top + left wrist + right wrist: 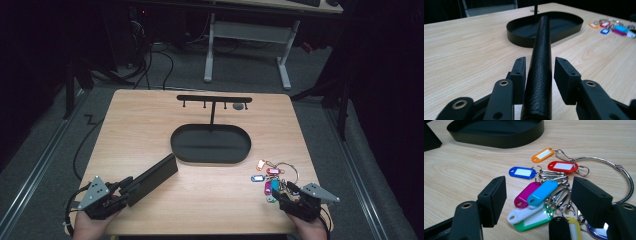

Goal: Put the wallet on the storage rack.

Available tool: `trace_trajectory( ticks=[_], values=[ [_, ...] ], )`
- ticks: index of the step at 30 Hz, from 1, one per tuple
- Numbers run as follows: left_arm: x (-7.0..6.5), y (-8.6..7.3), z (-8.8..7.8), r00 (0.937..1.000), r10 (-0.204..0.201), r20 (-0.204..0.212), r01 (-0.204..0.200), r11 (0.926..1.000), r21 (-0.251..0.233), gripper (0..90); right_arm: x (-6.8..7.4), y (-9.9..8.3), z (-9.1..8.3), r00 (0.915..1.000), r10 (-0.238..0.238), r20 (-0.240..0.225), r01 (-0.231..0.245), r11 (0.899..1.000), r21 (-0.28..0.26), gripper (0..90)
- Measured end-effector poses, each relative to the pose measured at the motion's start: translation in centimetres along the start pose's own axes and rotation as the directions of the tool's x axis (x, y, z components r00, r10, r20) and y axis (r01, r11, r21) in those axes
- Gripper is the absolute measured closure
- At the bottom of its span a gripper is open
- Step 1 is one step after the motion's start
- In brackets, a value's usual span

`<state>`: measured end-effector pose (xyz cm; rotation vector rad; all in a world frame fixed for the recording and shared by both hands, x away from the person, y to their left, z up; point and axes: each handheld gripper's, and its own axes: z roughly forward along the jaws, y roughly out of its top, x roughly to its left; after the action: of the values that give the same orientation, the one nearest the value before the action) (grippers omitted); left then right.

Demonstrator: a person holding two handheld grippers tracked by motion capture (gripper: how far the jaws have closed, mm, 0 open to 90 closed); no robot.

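Observation:
A long black leather-look case (152, 179) lies on the wooden table at the front left, pointing toward the black oval tray (177, 150). My left gripper (127, 187) straddles its near end. In the left gripper view the case (541, 50) runs between the jaws, and a small gap shows at the right pad (564, 75), so the gripper (540, 68) is open. At the front right lies a bunch of coloured key tags (270, 177) on a metal ring (624, 173). My right gripper (539, 195) stands open over the tags (542, 191) without gripping them.
A black T-shaped stand with small hooks (214, 99) rises from the back of the tray (524, 41). Bare wood lies left of and behind the tray. The table's front edge runs just under both hands. Beyond the table are a white desk frame (210, 45) and floor cables.

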<state>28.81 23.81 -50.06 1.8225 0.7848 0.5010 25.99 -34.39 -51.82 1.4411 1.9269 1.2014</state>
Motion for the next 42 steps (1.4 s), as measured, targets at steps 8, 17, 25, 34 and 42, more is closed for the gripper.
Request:
trace_trajectory(
  ticks=[8, 17, 25, 34, 42],
  values=[
    [-0.4, 0.7, 0.4, 0.9988, 0.042, -0.024, -0.039, 0.9920, 0.120, 60.6, 0.0, 0.0, 0.0, 1.0000, -0.003, -0.004, 0.003, 1.000, 0.000, 28.9],
    [-0.6, 2.8, 0.5, 0.9939, 0.103, -0.041, -0.089, 0.9619, 0.259, 62.8, 0.0, 0.0, -0.1, 1.0000, 0.007, -0.007, -0.007, 1.000, -0.005, 28.9],
    [-0.5, 4.7, 1.8, 0.9907, 0.135, 0.014, -0.129, 0.9002, 0.416, 63.2, -0.2, 0.1, -0.1, 0.9999, 0.004, -0.016, -0.004, 1.000, -0.003, 28.8],
    [-0.6, 6.0, 2.7, 0.9851, 0.165, 0.049, -0.167, 0.8529, 0.495, 66.9, -0.5, 0.1, -0.3, 0.9998, 0.006, -0.021, -0.006, 1.000, -0.008, 28.8],
    [-1.0, 6.7, 3.3, 0.9723, 0.219, 0.081, -0.227, 0.8048, 0.548, 68.8, -0.6, 0.1, -0.3, 0.9997, 0.006, -0.023, -0.006, 1.000, -0.011, 28.8]
  ],
)
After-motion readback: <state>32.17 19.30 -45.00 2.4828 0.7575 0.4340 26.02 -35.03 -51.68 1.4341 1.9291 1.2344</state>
